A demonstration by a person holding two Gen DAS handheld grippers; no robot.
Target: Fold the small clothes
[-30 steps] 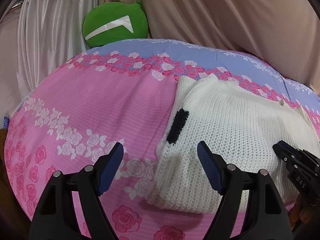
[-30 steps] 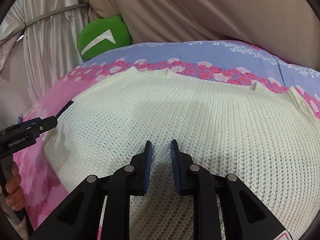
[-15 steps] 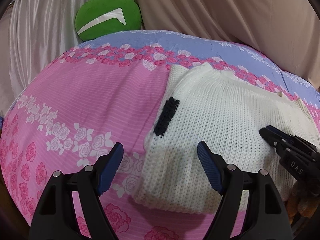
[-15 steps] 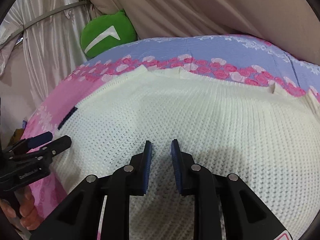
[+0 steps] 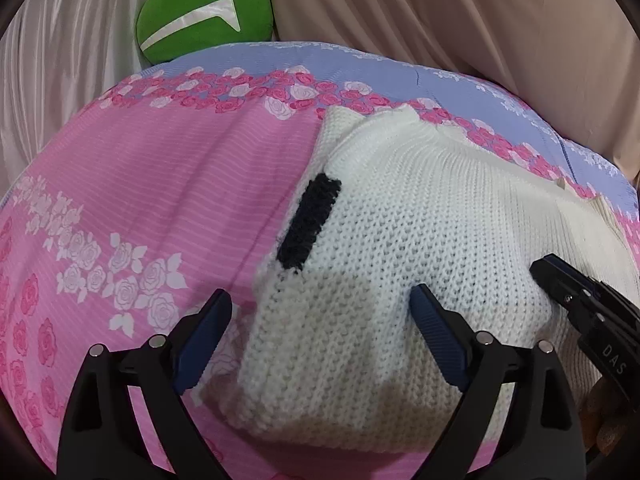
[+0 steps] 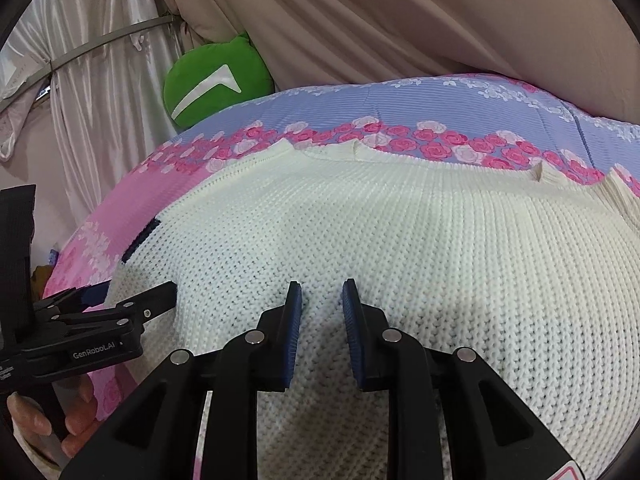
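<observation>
While spread across most of both views, floral bedsheet pink w/ white and red roses near, lilac-blue band far. Beige curtain hanging behind, shiny white drape at left. Cream knitted sweater lying flat on sheet, right of centre in left wrist view, filling the middle of right wrist view; neck edge toward the blue band, near-left corner folded into a thicker flap. Round green cushion w/ white arrow mark wedged at far edge of bed against the curtains. Left gripper low over sweater's near-left corner, jaws wide apart and just been opening; flap sits between them, pads not pressing it. Right gripper over middle of sweater, jaws narrowly apart, nothing pinched, tips at or just above the knit, can't tell contact. Short dark navy knitted stripe near sweater's left edge. Fingertips of a person on left gripper's handle, bottom-left in right wrist view.
</observation>
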